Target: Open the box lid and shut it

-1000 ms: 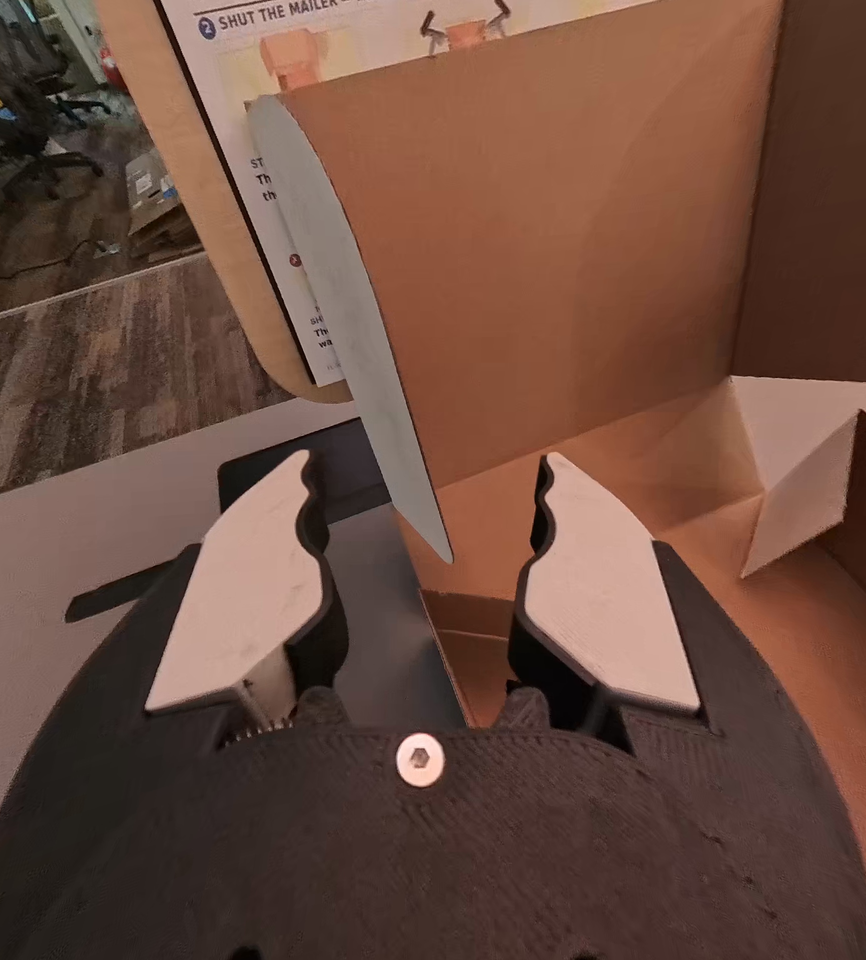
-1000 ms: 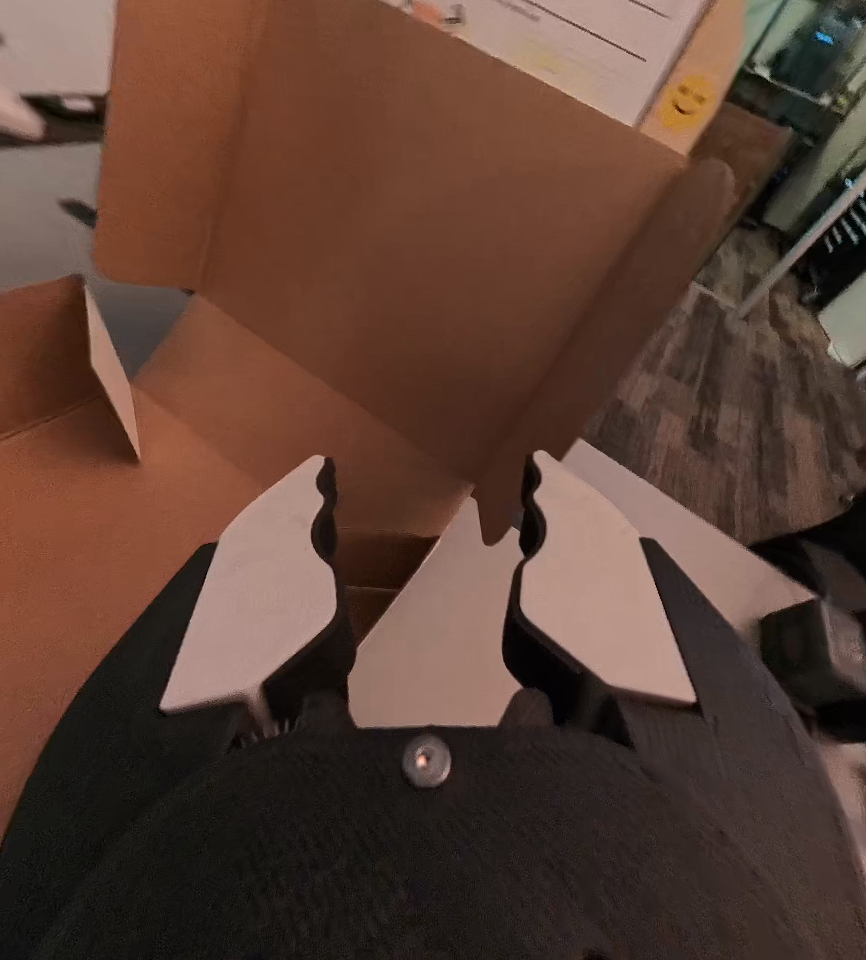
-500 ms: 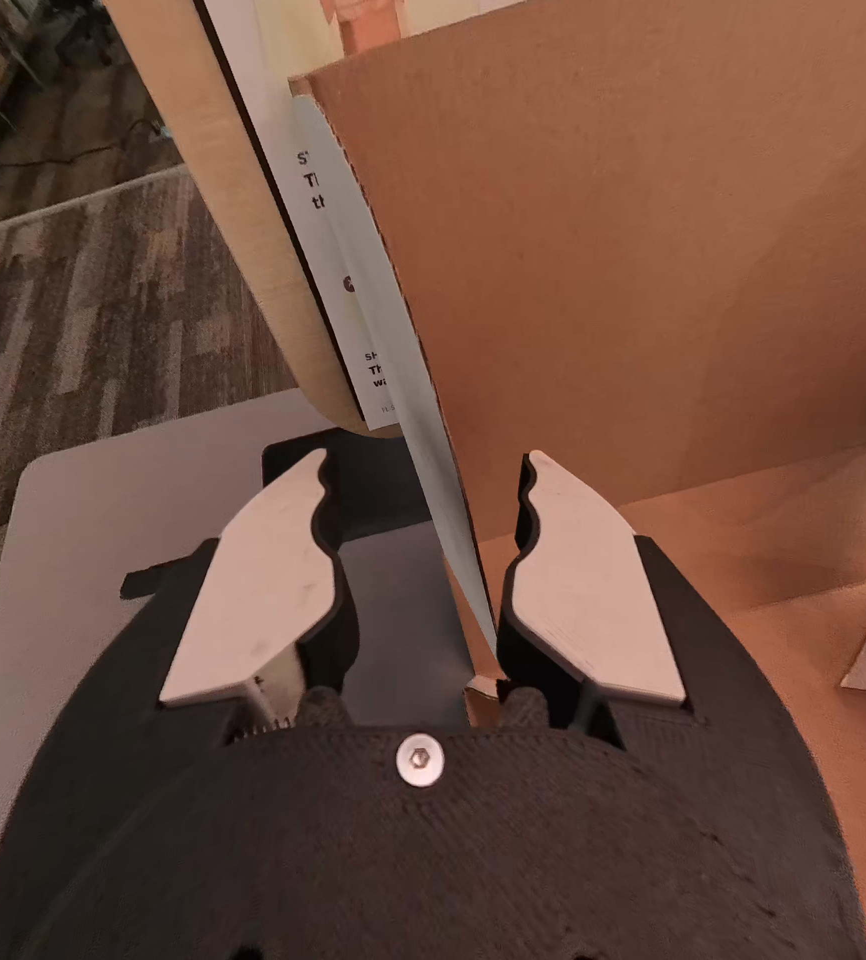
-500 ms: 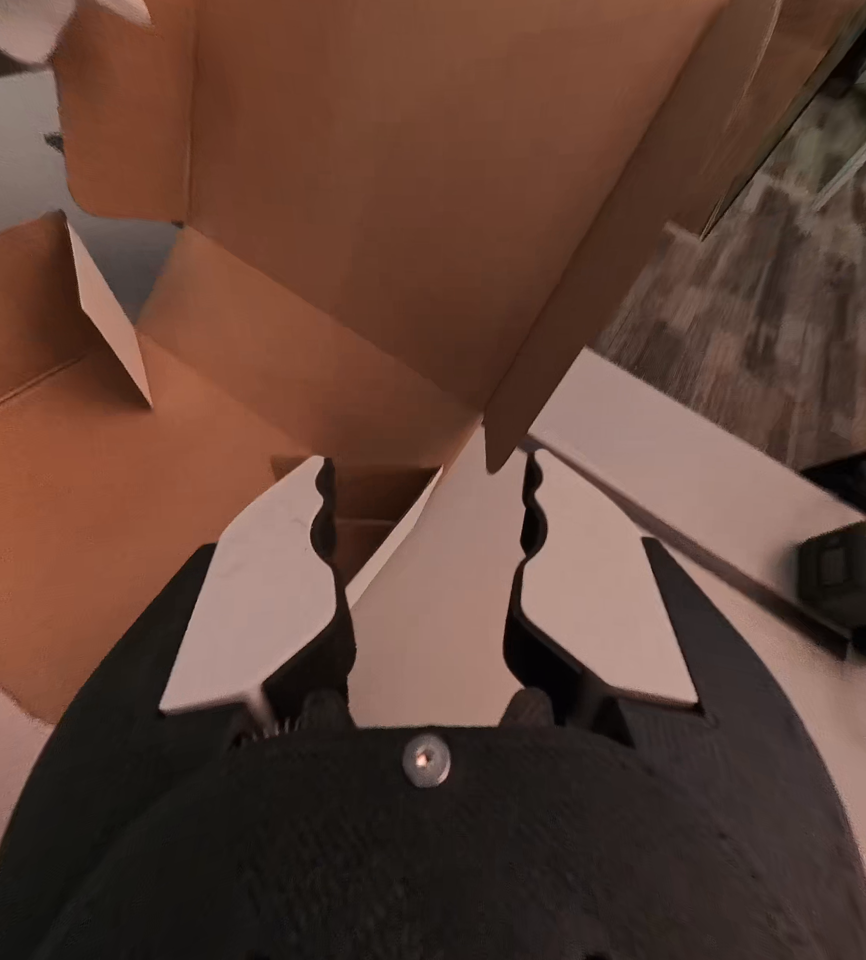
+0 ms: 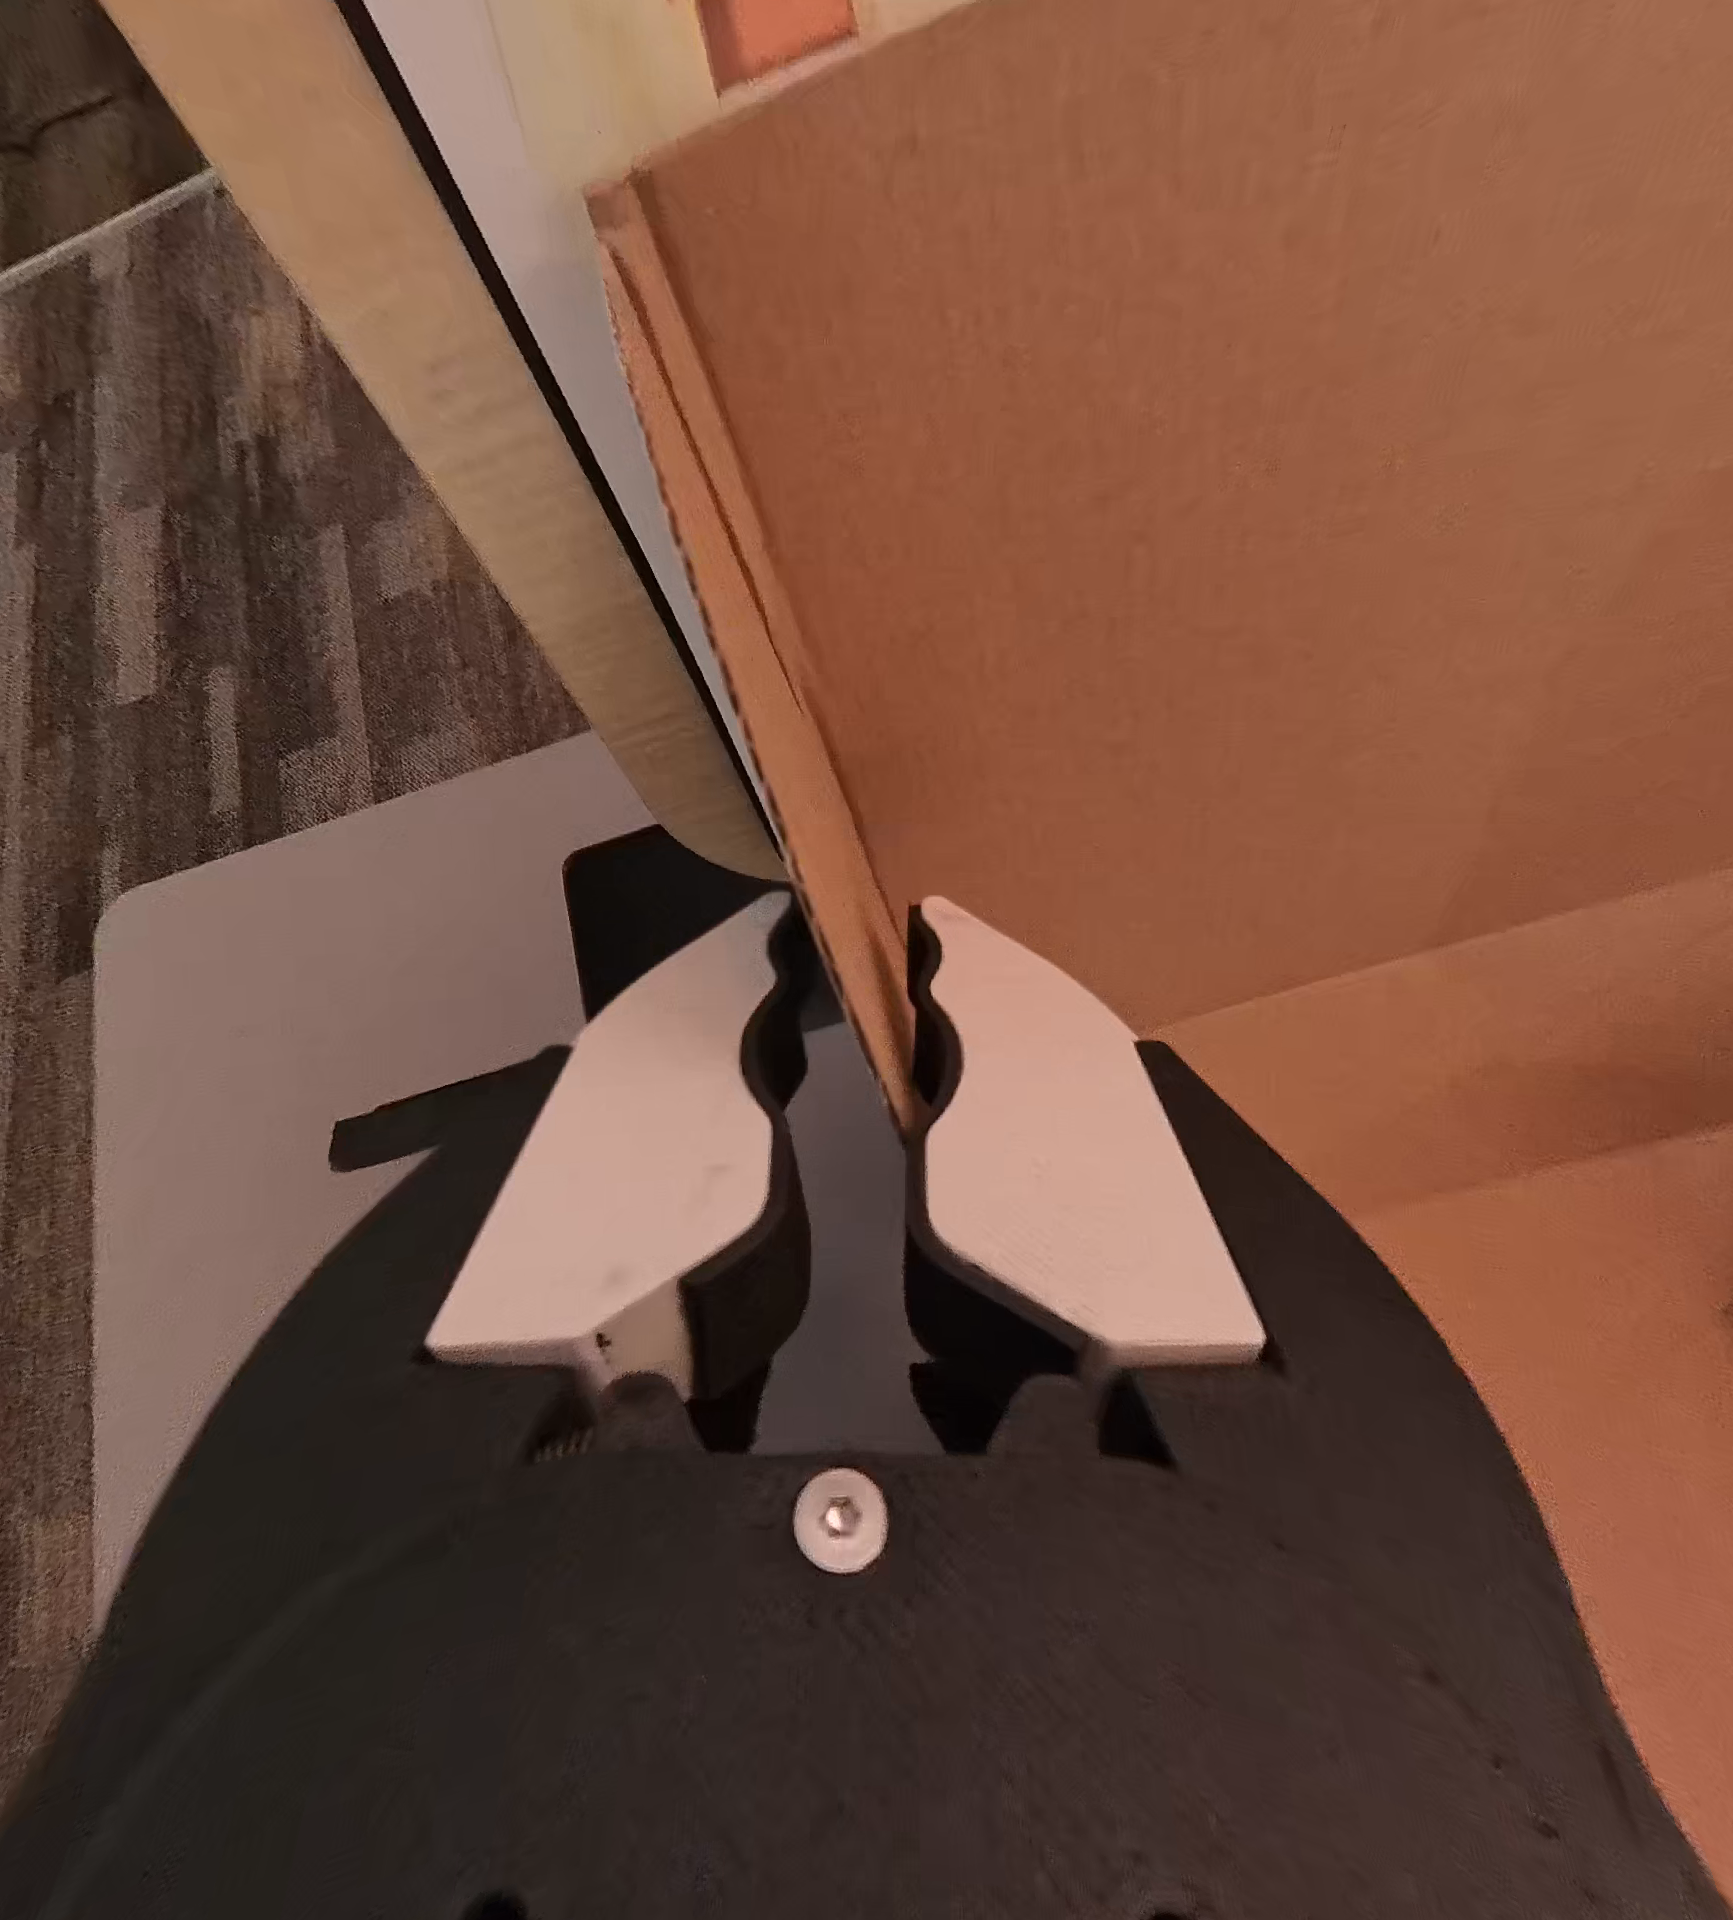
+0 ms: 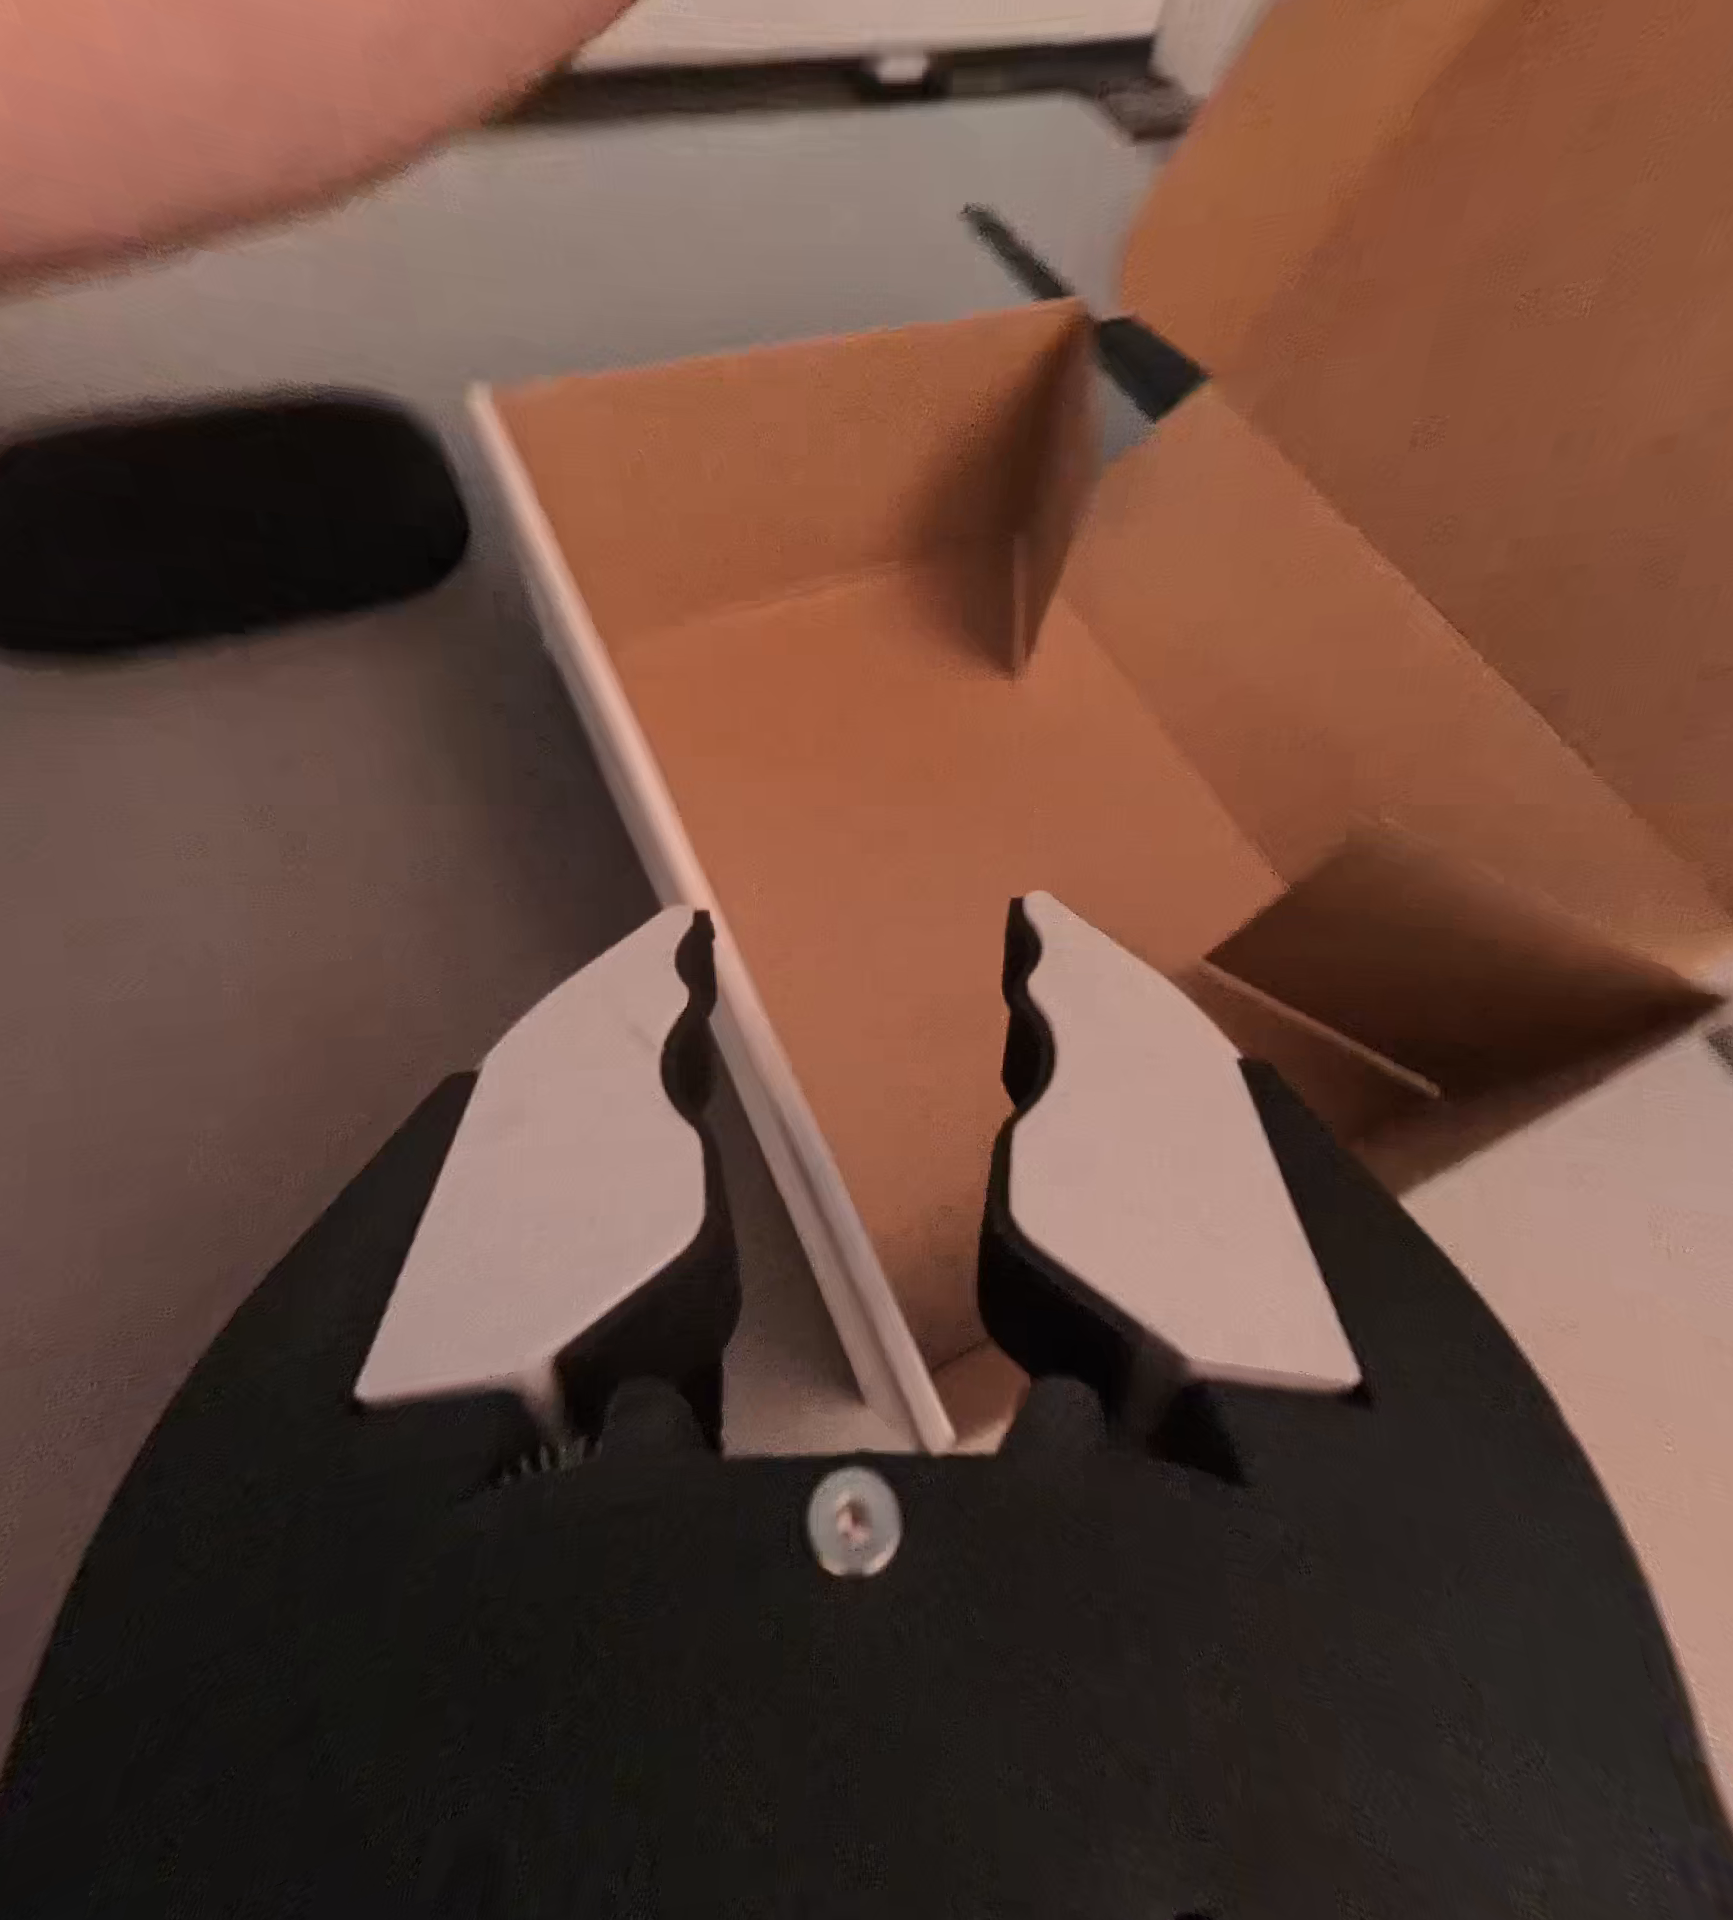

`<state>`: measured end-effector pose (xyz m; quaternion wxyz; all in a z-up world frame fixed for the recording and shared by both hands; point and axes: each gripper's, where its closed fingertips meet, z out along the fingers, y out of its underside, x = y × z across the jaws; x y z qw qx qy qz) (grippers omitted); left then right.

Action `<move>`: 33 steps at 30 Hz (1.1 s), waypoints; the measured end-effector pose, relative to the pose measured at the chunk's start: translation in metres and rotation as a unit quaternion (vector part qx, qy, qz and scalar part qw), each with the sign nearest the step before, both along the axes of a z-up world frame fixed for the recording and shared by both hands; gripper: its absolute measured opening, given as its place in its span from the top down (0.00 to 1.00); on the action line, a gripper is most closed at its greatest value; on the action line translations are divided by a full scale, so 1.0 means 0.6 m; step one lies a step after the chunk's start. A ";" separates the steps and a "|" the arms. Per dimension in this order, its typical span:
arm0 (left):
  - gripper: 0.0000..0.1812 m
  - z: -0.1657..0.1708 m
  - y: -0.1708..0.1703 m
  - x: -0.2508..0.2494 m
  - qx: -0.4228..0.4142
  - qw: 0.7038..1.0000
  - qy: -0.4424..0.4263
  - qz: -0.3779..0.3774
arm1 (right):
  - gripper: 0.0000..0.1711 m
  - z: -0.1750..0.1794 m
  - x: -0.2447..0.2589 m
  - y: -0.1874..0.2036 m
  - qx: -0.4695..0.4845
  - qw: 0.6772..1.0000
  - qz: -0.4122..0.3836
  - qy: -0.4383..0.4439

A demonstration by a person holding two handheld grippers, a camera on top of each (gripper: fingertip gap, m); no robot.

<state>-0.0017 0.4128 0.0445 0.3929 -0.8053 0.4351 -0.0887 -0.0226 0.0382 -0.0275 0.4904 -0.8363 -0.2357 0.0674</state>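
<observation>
The brown cardboard box lies open on the table, its lid [image 5: 1257, 520] standing upright over the base [image 5: 1516, 1351]. My left gripper [image 5: 849, 920] has its fingers closed in on the lid's left side flap [image 5: 737, 582], whose lower edge sits between the pads against the right finger. In the right wrist view the lid [image 6: 1516, 416] stands at the right. My right gripper [image 6: 862, 914] is open and empty. It straddles the box's white-edged front wall [image 6: 623, 727] and looks across the empty interior [image 6: 893, 810].
A pale wooden board with a printed sheet [image 5: 446, 436] stands just behind the lid. The white table [image 5: 270, 1039] ends at carpet on the left. A black oval pad [image 6: 197, 520] lies on the table left of the box. A person's bare arm [image 6: 166, 114] crosses the top left.
My left gripper moved forward and closed in on the lid's side flap. My right gripper swung away from the lid's right flap to the front wall and stayed open.
</observation>
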 end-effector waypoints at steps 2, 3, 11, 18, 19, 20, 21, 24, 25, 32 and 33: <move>0.91 -0.011 -0.002 0.001 -0.014 1.000 0.005 0.002 | 0.68 -0.028 -0.025 0.004 -0.013 0.996 0.035 -0.085; 0.91 -0.016 -0.004 0.003 -0.021 1.000 0.004 0.001 | 0.68 -0.041 -0.031 0.010 -0.023 0.992 0.045 -0.114; 0.97 -0.013 -0.008 -0.007 -0.009 1.000 0.004 0.005 | 0.73 -0.073 -0.057 0.033 -0.081 0.986 0.077 -0.127; 0.98 0.008 -0.026 -0.017 -0.011 1.000 0.002 -0.006 | 0.81 -0.070 -0.070 0.033 -0.100 0.982 0.095 -0.126; 0.98 0.010 -0.029 -0.019 -0.013 1.000 0.002 -0.007 | 0.82 -0.072 -0.072 0.033 -0.103 0.982 0.097 -0.125; 0.98 0.011 -0.032 -0.022 -0.015 1.000 0.002 -0.009 | 0.84 -0.073 -0.075 0.032 -0.107 0.981 0.100 -0.124; 0.98 0.012 -0.037 -0.024 -0.017 1.000 0.003 -0.010 | 0.86 -0.075 -0.077 0.031 -0.112 0.981 0.101 -0.123; 0.98 0.016 -0.052 -0.033 -0.025 0.999 0.011 -0.018 | 0.89 -0.076 -0.081 0.030 -0.116 0.980 0.100 -0.125; 0.98 0.020 -0.058 -0.037 -0.027 0.999 0.011 -0.020 | 0.91 -0.077 -0.084 0.028 -0.121 0.980 0.102 -0.123; 0.99 0.051 -0.087 -0.051 -0.021 0.999 0.017 -0.033 | 0.94 -0.080 -0.089 0.024 -0.139 0.981 0.092 -0.103; 0.99 0.052 -0.088 -0.050 -0.024 0.999 0.020 -0.033 | 0.94 -0.080 -0.090 0.023 -0.143 0.981 0.090 -0.099</move>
